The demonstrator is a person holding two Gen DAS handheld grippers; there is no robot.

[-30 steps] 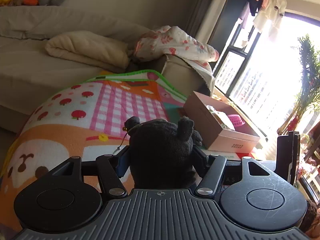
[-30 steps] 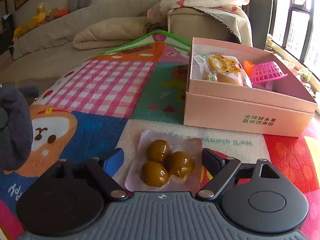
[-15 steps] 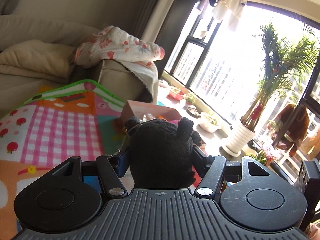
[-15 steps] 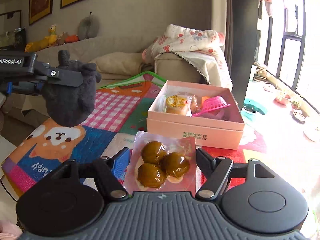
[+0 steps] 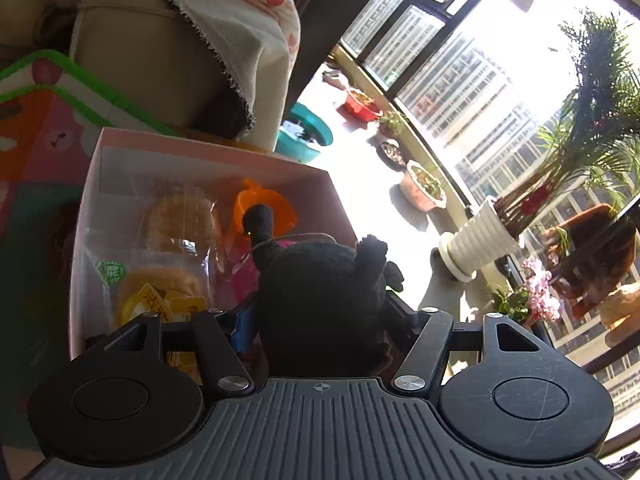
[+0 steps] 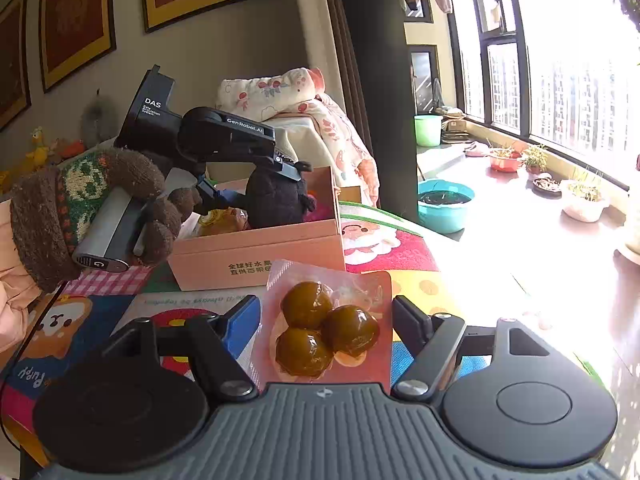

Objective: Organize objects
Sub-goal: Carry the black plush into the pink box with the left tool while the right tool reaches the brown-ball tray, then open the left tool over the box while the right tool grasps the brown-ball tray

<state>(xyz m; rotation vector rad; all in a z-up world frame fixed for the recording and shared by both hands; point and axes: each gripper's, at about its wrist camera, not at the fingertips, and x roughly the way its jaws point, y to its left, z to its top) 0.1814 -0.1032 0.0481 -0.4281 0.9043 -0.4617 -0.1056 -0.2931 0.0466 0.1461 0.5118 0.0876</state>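
Observation:
My left gripper (image 5: 320,312) is shut on a black plush toy (image 5: 320,300) and holds it inside the open pink box (image 5: 208,156). From the right wrist view the toy (image 6: 276,200) sits low in the box (image 6: 260,252), under the left gripper's body (image 6: 224,132). The box holds wrapped pastries (image 5: 172,248), an orange piece (image 5: 264,208) and a pink basket (image 5: 248,276). My right gripper (image 6: 326,320) is shut on a clear packet of three brown balls (image 6: 324,328), held above the mat in front of the box.
A colourful play mat (image 6: 384,244) lies under the box. A sofa arm with a floral blanket (image 5: 192,32) stands behind it. A teal basin (image 6: 444,204), plant pots (image 5: 424,188) and a window lie to the right. A gloved hand (image 6: 80,196) holds the left gripper.
My left gripper has swung over the pink box and lowered the black toy into it. My right gripper has risen and turned right with the packet still in it.

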